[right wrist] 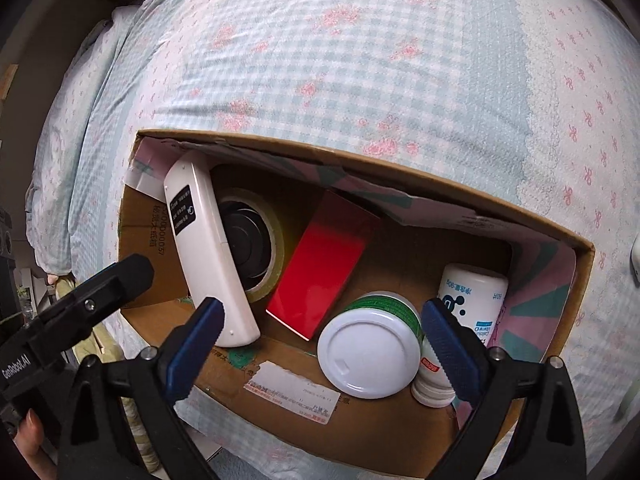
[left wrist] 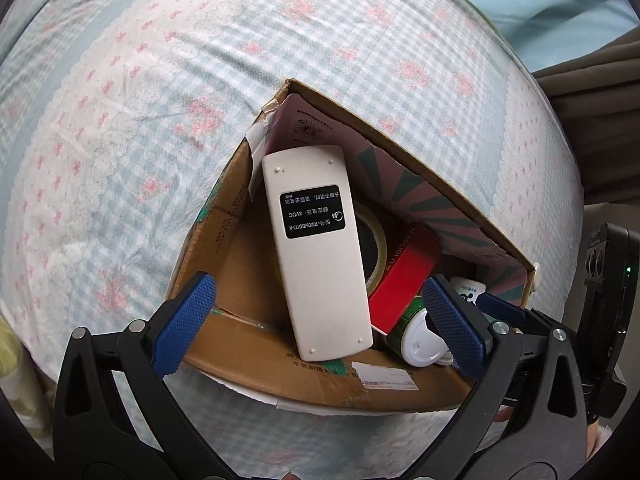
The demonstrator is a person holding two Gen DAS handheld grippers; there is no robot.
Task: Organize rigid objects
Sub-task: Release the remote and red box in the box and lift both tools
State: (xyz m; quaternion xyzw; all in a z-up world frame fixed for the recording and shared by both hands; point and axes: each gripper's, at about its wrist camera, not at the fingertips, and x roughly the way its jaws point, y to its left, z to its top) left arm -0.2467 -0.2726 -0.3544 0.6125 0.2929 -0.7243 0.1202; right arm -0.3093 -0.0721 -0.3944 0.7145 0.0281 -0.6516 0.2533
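Both tongs stood wide apart, nothing clamped: left tongs (left wrist: 320,316) over the white remote (left wrist: 316,248), right tongs (right wrist: 320,344) over the white-lidded green jar (right wrist: 370,350). Everything sat inside the cardboard box (right wrist: 360,160) on the bed (right wrist: 360,60); remote leaned against the tape roll (right wrist: 256,240); red box (right wrist: 320,268) lay beside it; white bottle (right wrist: 476,296) stood at the right wall.

Cardboard box (right wrist: 400,432): matt brown corrugated board, printed paper lining inside, white paper label at 6 o'clock on its near wall. Remote (left wrist: 316,252): smooth off-white plastic, semi-matt, glossy black sticker. Tape roll (right wrist: 264,240): glossy film. Red box (right wrist: 320,268): glossy smooth card. Jar lid (right wrist: 368,356): smooth white plastic. Bedsheet (right wrist: 360,60): soft woven cloth, matt. Gripper pads (left wrist: 188,320): blue textured rubber-like, knurled; frames matt black plastic.
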